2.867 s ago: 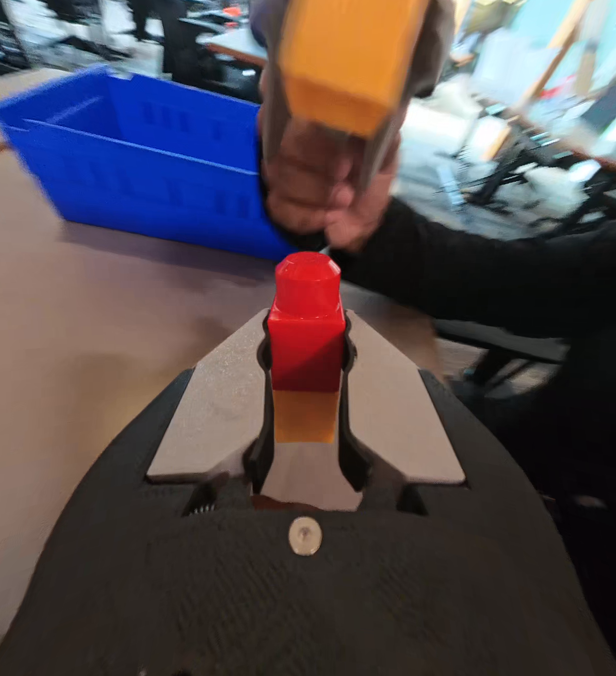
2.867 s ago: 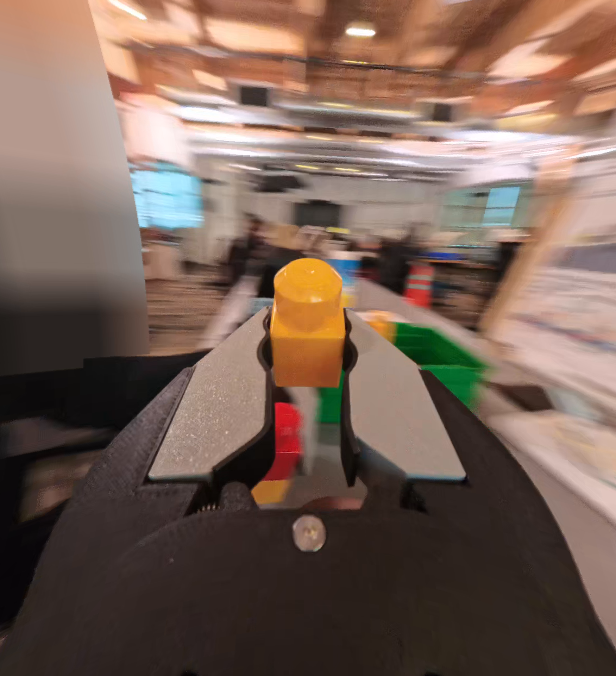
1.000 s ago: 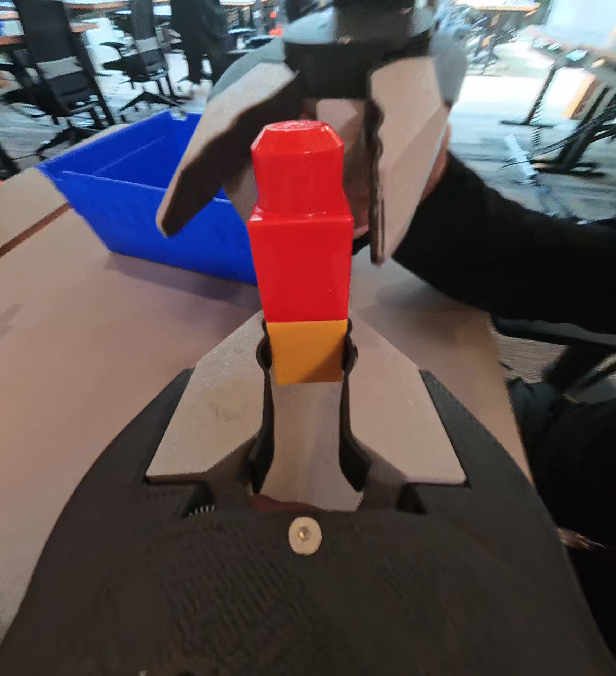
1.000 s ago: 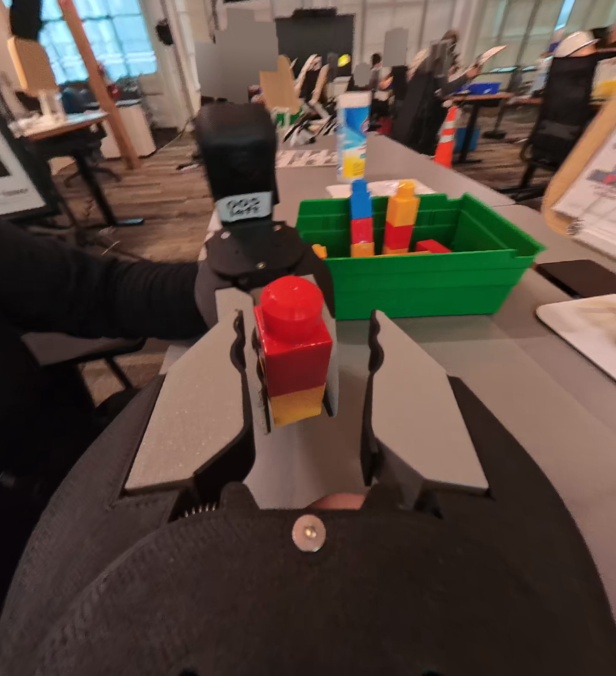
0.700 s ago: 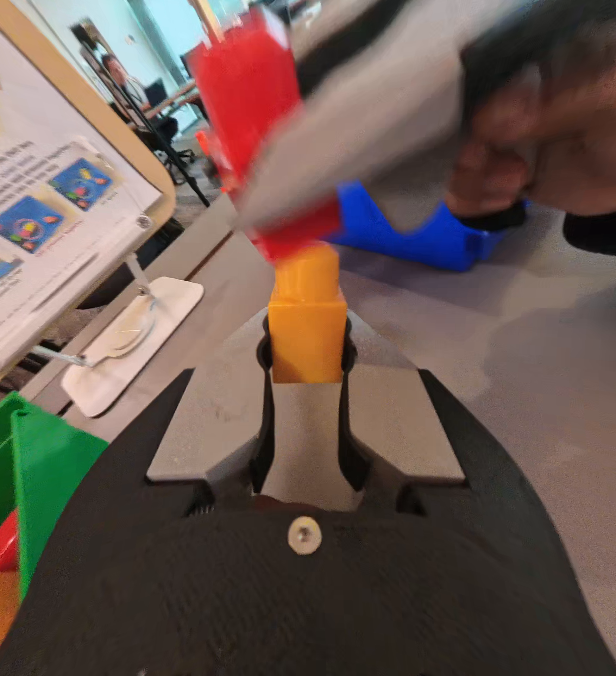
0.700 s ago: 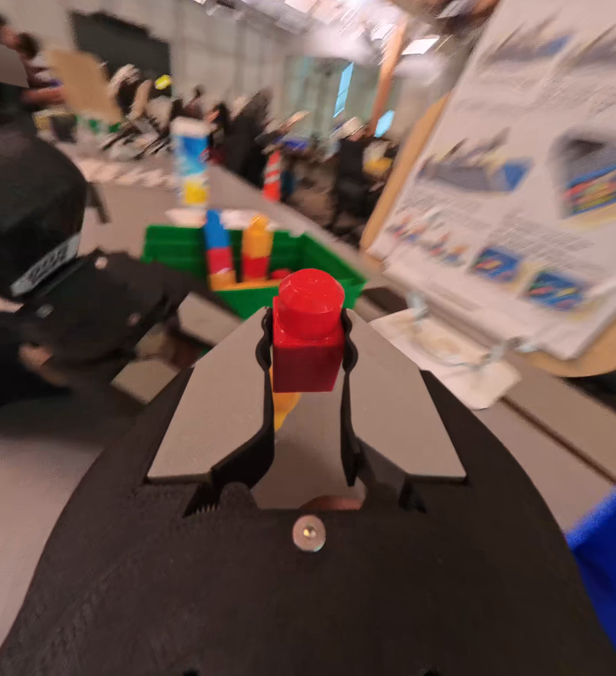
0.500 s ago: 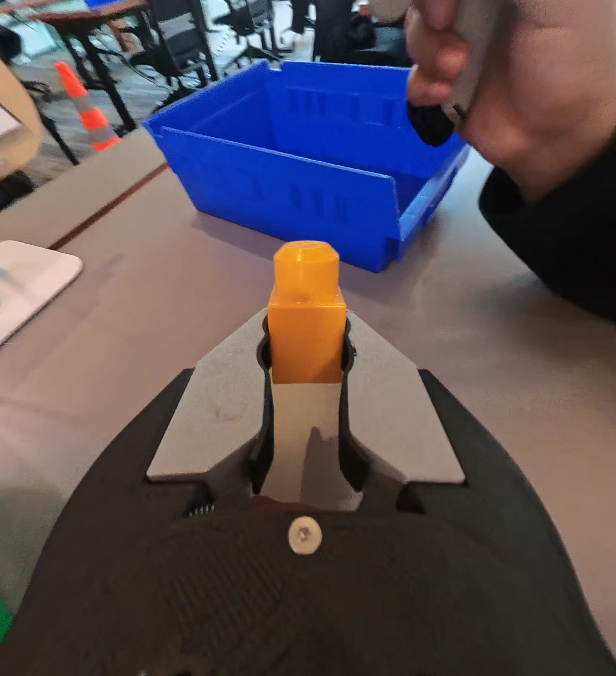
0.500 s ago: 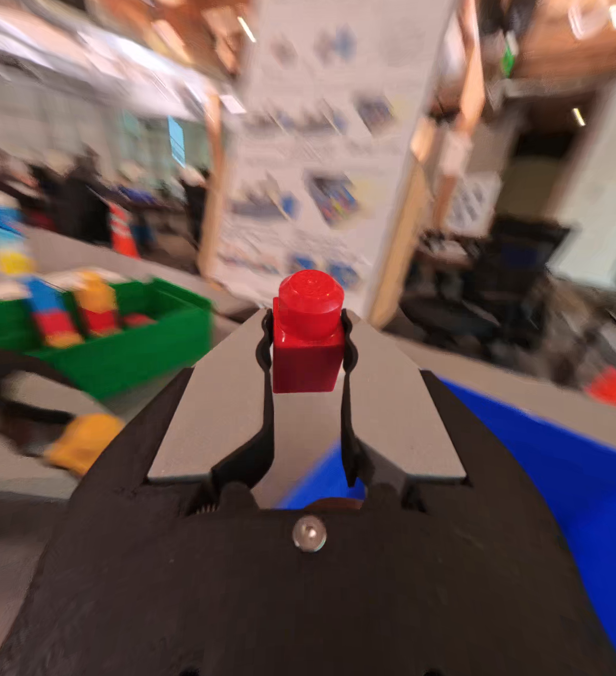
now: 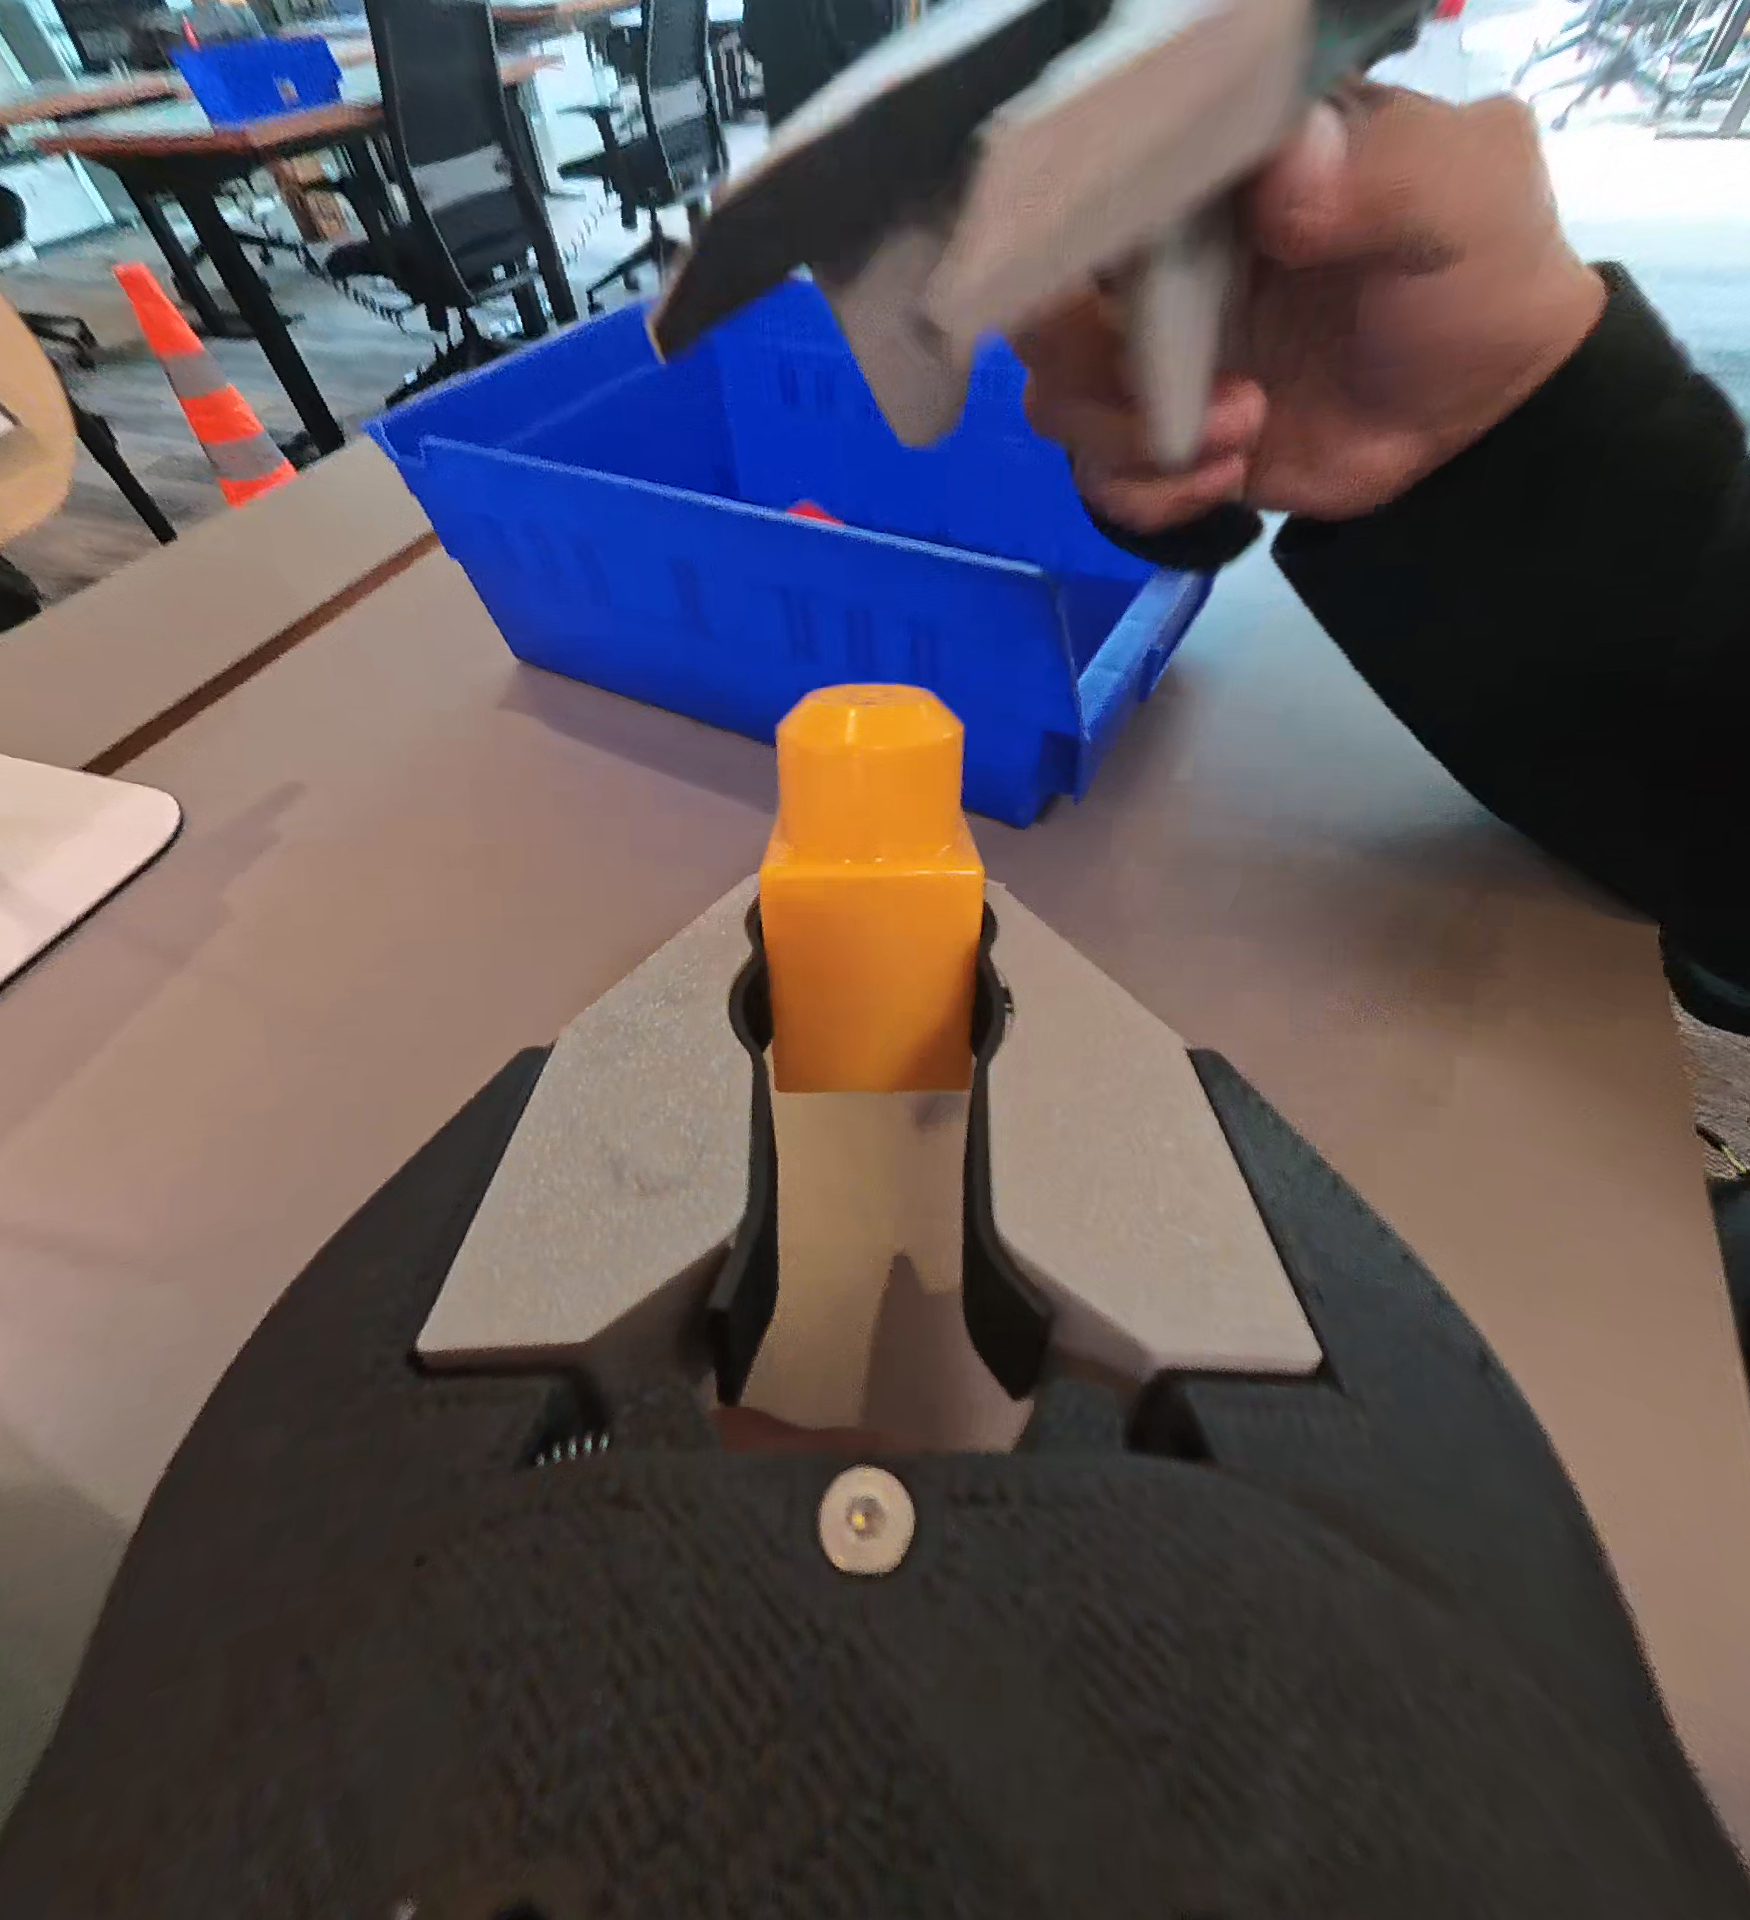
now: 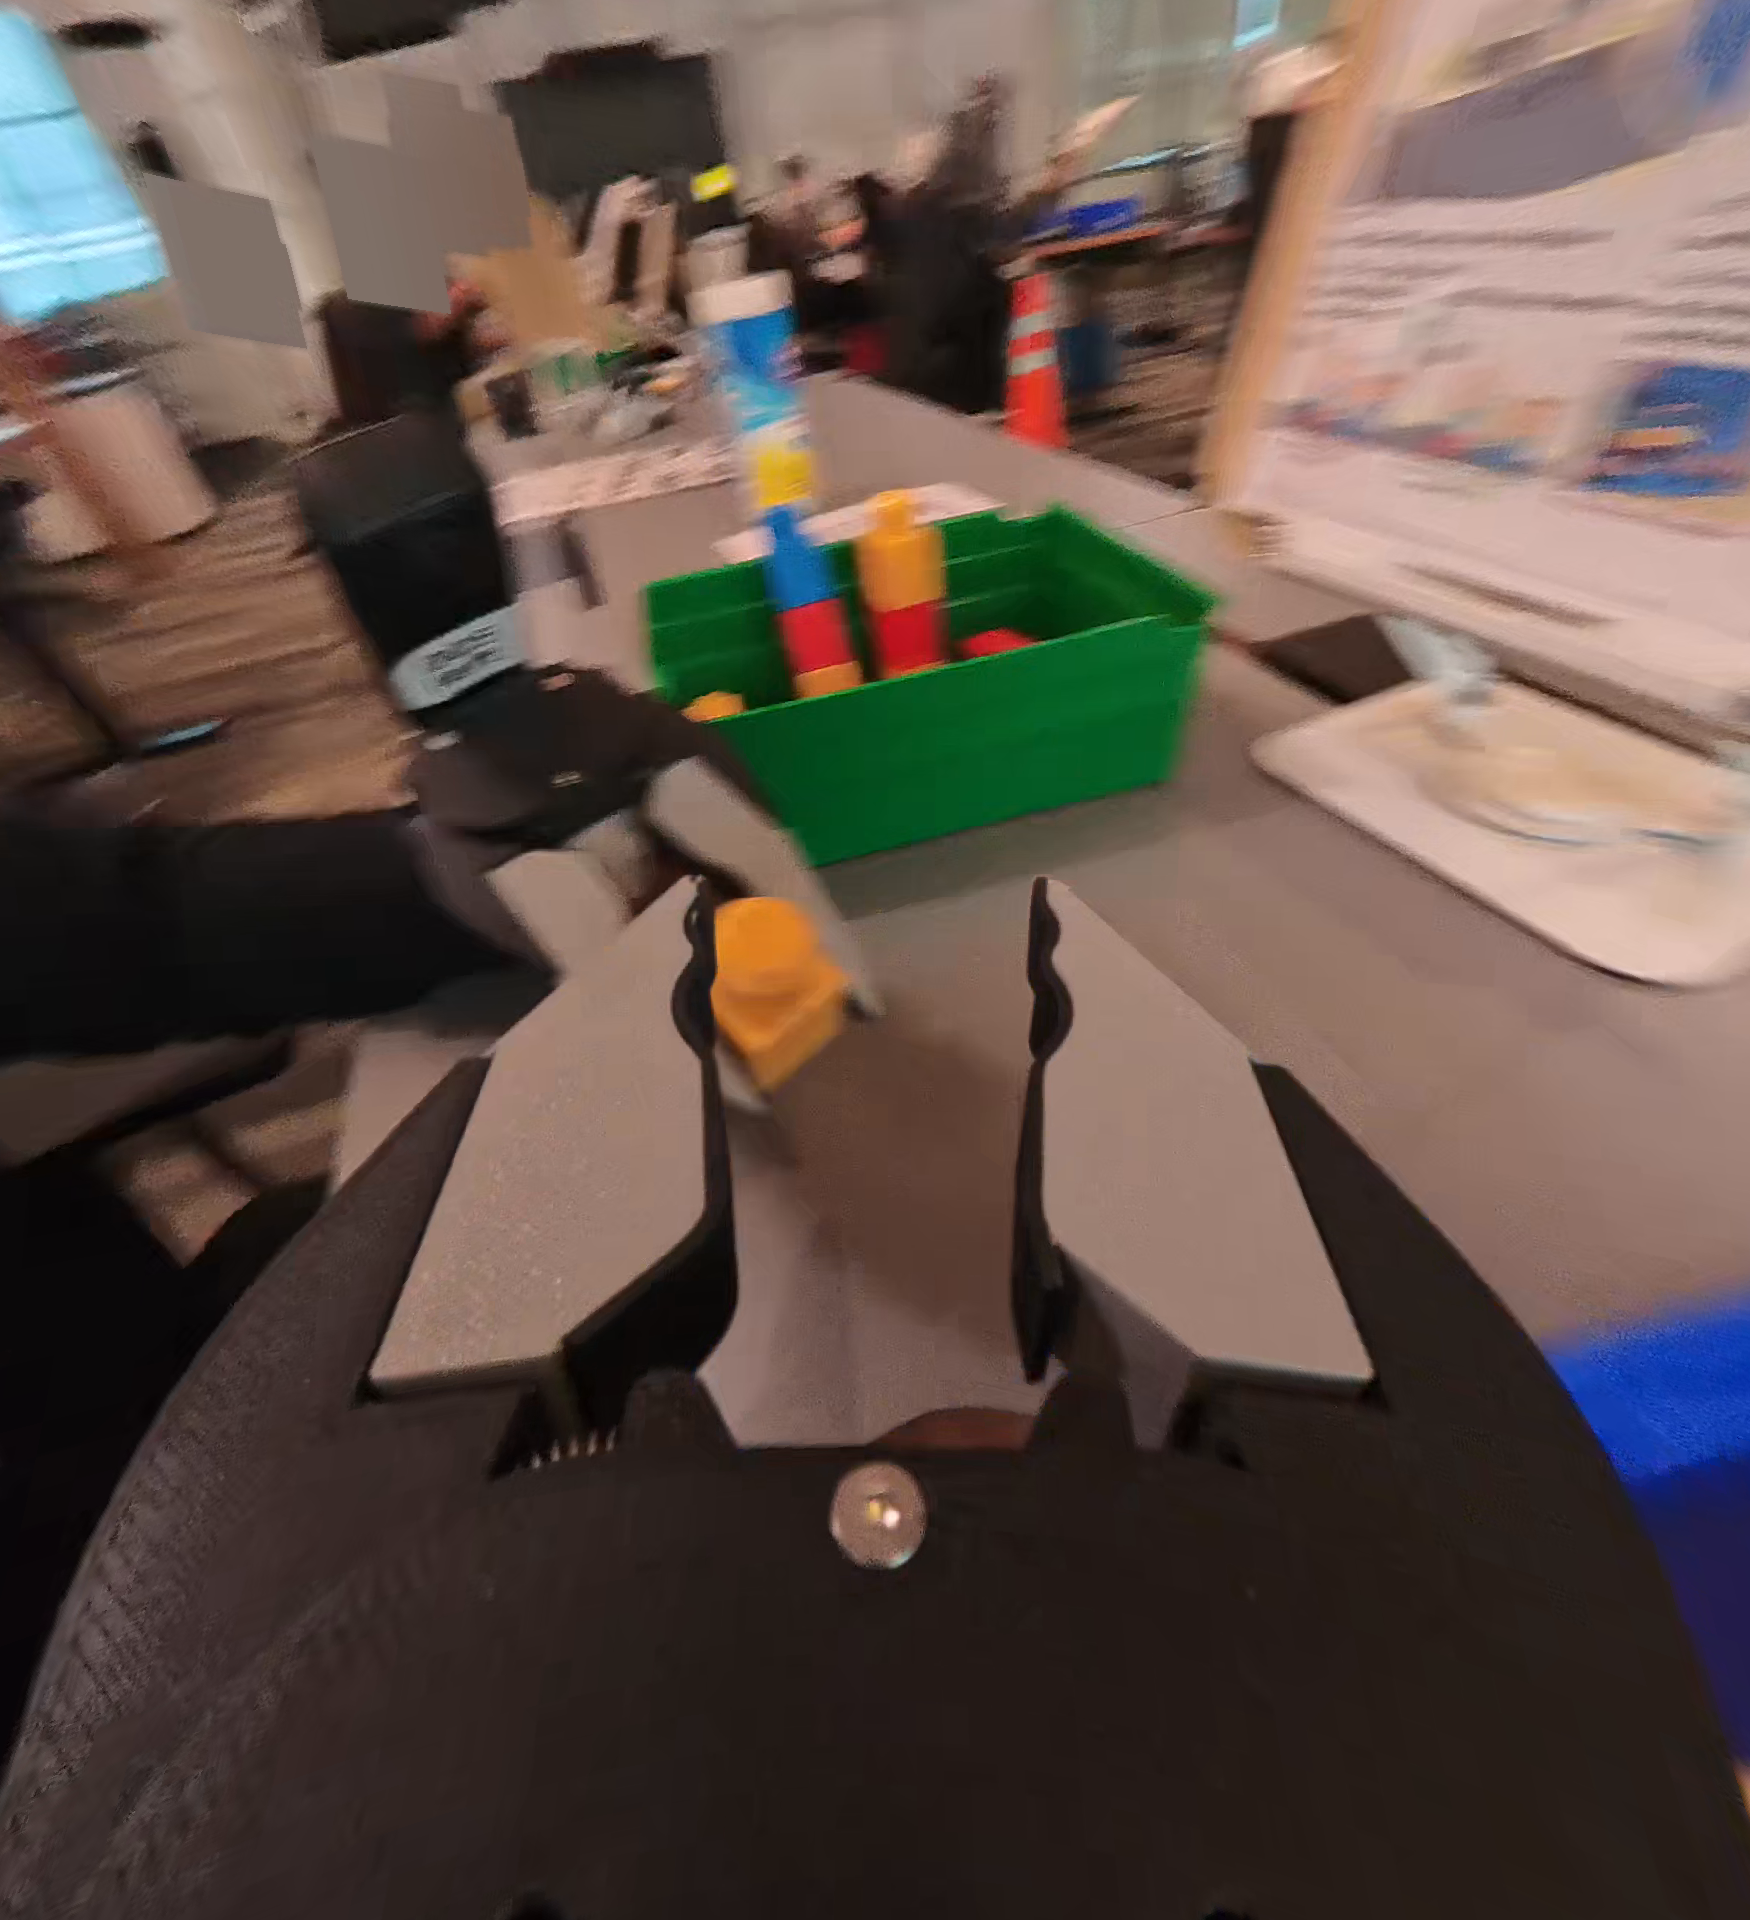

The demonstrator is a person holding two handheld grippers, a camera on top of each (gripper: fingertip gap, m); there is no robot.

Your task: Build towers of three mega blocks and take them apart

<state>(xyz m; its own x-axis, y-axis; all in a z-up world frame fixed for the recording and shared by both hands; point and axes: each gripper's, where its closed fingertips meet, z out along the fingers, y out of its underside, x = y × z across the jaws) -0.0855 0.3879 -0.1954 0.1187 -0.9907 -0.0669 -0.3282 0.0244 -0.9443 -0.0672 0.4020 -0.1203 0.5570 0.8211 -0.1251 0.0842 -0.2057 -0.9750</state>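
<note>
- The left gripper (image 9: 873,987), matte grey wedge fingers on a ribbed black body, has its jaws closed on a glossy orange block (image 9: 871,935); both dark scalloped pads press its flat sides, and its round stud points up and away.
- The right gripper (image 10: 866,977) has its jaws wide apart, nothing between them; through the gap the same orange block (image 10: 772,987) shows farther off, in the left gripper's hold.
- The smooth grey desk (image 9: 331,883) lies beneath.
- Beyond, a blue plastic bin (image 9: 746,582) with slotted walls holds a red piece (image 9: 814,509), barely visible over its rim.
- Farther along the desk, a green ribbed bin (image 10: 954,748) holds two upright towers (image 10: 850,613) of blue, red and orange blocks.
- A striped orange cone (image 9: 206,395) stands on the floor.
</note>
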